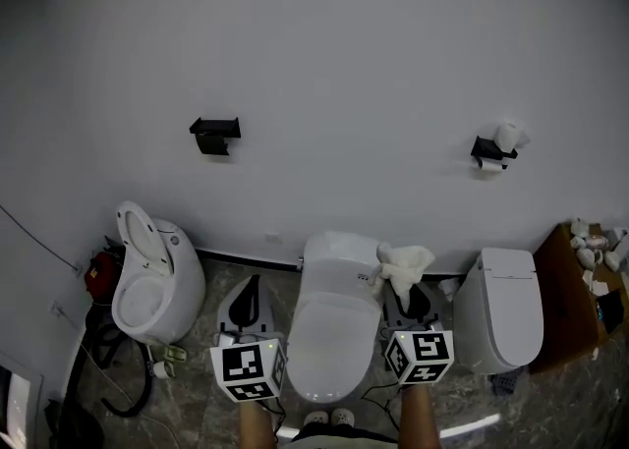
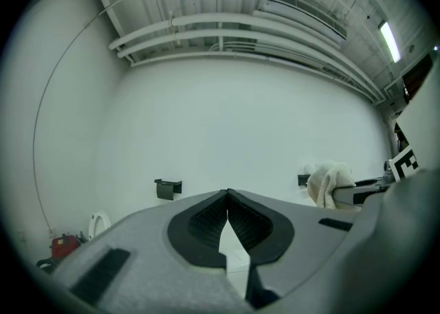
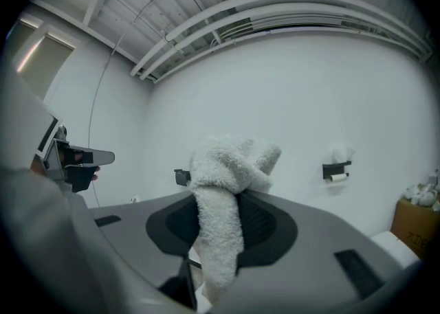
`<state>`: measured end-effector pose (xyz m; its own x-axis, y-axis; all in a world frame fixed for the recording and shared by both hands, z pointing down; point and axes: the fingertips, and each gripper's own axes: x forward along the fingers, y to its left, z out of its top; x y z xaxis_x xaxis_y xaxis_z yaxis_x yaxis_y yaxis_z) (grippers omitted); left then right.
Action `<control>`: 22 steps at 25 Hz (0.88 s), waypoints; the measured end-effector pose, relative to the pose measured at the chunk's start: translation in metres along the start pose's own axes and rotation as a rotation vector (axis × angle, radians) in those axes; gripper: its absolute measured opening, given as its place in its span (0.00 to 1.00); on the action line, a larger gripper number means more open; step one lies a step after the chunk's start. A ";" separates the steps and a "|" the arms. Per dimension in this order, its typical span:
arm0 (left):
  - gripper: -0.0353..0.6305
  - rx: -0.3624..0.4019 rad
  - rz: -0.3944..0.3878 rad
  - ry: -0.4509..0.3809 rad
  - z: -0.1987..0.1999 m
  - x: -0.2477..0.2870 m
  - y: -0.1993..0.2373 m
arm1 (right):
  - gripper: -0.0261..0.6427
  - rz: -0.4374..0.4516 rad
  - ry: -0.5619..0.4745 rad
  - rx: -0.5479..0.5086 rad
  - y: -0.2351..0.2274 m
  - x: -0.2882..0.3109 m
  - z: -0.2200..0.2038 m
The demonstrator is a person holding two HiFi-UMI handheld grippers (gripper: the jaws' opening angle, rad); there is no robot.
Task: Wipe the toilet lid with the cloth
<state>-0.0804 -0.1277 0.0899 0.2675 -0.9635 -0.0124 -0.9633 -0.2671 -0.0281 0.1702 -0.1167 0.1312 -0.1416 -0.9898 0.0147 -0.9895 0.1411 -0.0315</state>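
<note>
The middle toilet has its white lid [image 1: 334, 337] closed, directly below me. My right gripper [image 1: 410, 292] hovers at the lid's right side, shut on a white terry cloth [image 1: 404, 263] that bunches above its tips. In the right gripper view the cloth [image 3: 224, 199] hangs between the jaws and hides where they meet. My left gripper [image 1: 254, 285] is held off the lid's left side, shut with nothing in it. In the left gripper view its pads [image 2: 206, 220] touch at the tips, and the cloth [image 2: 328, 183] shows to the right.
A toilet with its lid raised [image 1: 147, 285] stands to the left and a closed one [image 1: 511, 309] to the right. Two black paper holders [image 1: 215, 135] [image 1: 491, 150] hang on the white wall. A brown box [image 1: 580, 290] sits far right, with a red object and hoses [image 1: 98, 278] far left.
</note>
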 end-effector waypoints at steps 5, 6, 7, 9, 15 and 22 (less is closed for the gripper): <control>0.06 0.005 0.004 -0.012 0.004 0.002 0.003 | 0.22 -0.003 -0.018 0.001 -0.001 0.001 0.008; 0.06 0.007 0.002 -0.013 0.004 0.003 0.002 | 0.22 -0.004 -0.021 0.000 -0.002 0.001 0.009; 0.06 0.008 0.000 -0.014 0.004 0.005 0.000 | 0.22 -0.005 -0.024 -0.002 -0.003 0.002 0.011; 0.06 0.009 -0.003 -0.015 0.004 0.007 -0.003 | 0.22 -0.004 -0.029 -0.006 -0.004 0.003 0.012; 0.06 0.017 -0.013 -0.016 0.004 0.010 -0.008 | 0.22 -0.009 -0.030 -0.004 -0.009 0.003 0.014; 0.06 0.019 -0.007 -0.018 0.005 0.012 -0.008 | 0.22 -0.006 -0.033 -0.016 -0.014 0.003 0.018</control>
<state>-0.0691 -0.1368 0.0849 0.2748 -0.9610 -0.0300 -0.9608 -0.2732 -0.0471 0.1838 -0.1224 0.1136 -0.1350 -0.9907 -0.0184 -0.9907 0.1353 -0.0156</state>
